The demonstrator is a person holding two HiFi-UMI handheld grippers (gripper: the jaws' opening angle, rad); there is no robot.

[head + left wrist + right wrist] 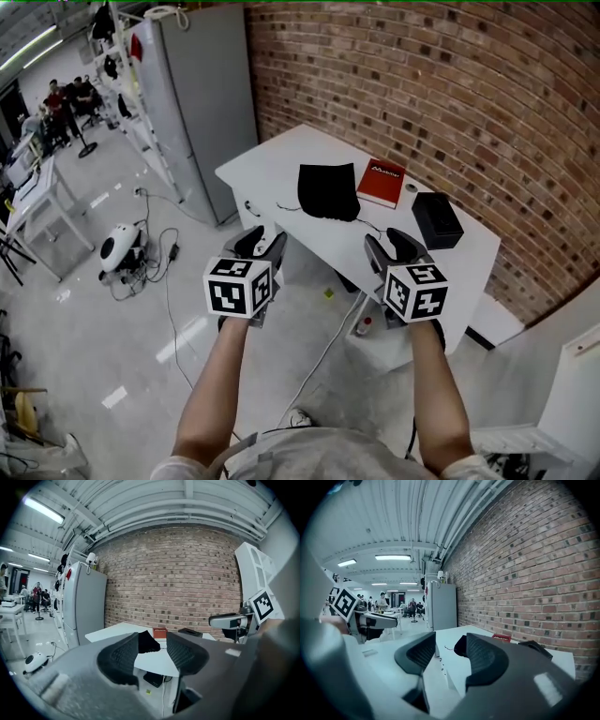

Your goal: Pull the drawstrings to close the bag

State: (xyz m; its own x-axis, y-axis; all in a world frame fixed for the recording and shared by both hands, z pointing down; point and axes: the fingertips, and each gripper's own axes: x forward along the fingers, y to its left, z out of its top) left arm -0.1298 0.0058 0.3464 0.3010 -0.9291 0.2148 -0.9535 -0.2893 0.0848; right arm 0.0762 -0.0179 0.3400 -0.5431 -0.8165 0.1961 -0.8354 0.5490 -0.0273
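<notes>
Drawstring bag (328, 190), black and lying flat, sits near the middle of a white table (267, 164), untouched, with thin drawstrings (287, 207) trailing onto the tabletop on either side of it. Nearest the camera, a person's bare forearms (211, 394) reach forward side by side over a glossy pale floor (141, 375). The left gripper (260, 240) is held short of the table's near edge, its jaws standing wide apart with nothing between the pads; through the gap, the left gripper view shows the bag lying farther off. The right gripper (394, 246), level with it and well apart from it, is likewise spread wide and empty at the table's near edge. Just beside the bag on the right lies a red book (382, 182), and farther right a black box (437, 219) sits near the table's end. A brick wall (422, 84) runs behind the table. To the left, a tall grey cabinet (202, 103) stands by the wall, a small white machine (117, 247) and loose cables (169, 272) lie on the floor, and people (66, 98) gather at the far end of the room.
</notes>
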